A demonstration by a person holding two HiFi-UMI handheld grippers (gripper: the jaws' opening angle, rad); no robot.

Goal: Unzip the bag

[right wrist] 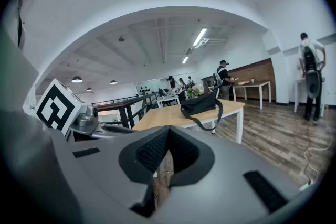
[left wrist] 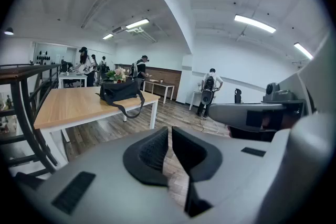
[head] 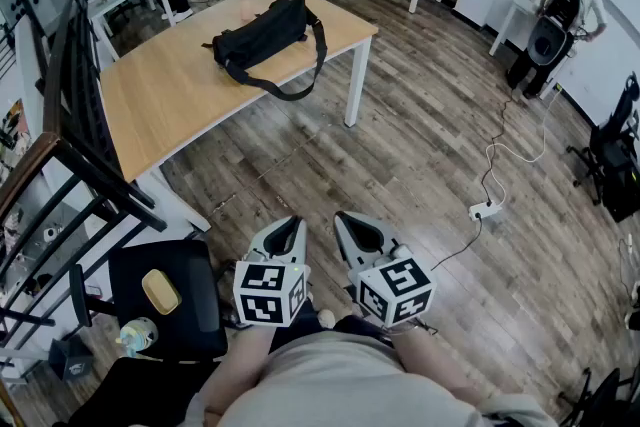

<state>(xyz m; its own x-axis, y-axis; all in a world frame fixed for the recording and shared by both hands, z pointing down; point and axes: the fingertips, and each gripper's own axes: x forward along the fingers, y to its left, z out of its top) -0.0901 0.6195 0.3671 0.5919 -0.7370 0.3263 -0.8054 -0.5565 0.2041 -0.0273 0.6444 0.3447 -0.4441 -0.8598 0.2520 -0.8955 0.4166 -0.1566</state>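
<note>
The black bag (head: 262,33) lies on the far part of a wooden table (head: 170,100), its strap hanging over the table's edge. It is zipped as far as I can tell at this distance. Both grippers hover over the floor close to my body, well short of the table. My left gripper (head: 290,221) has its pads barely apart with nothing between them. Its own view shows that thin slit (left wrist: 169,131) and the bag (left wrist: 119,91) far ahead. My right gripper (head: 346,218) is shut on nothing; its pads meet (right wrist: 167,131) below the distant bag (right wrist: 199,103).
A black stair railing (head: 75,130) runs along the table's left side. A black chair (head: 165,300) with a yellow item stands at my lower left. A power strip with its cable (head: 486,209) lies on the floor to the right. People work at tables in the back.
</note>
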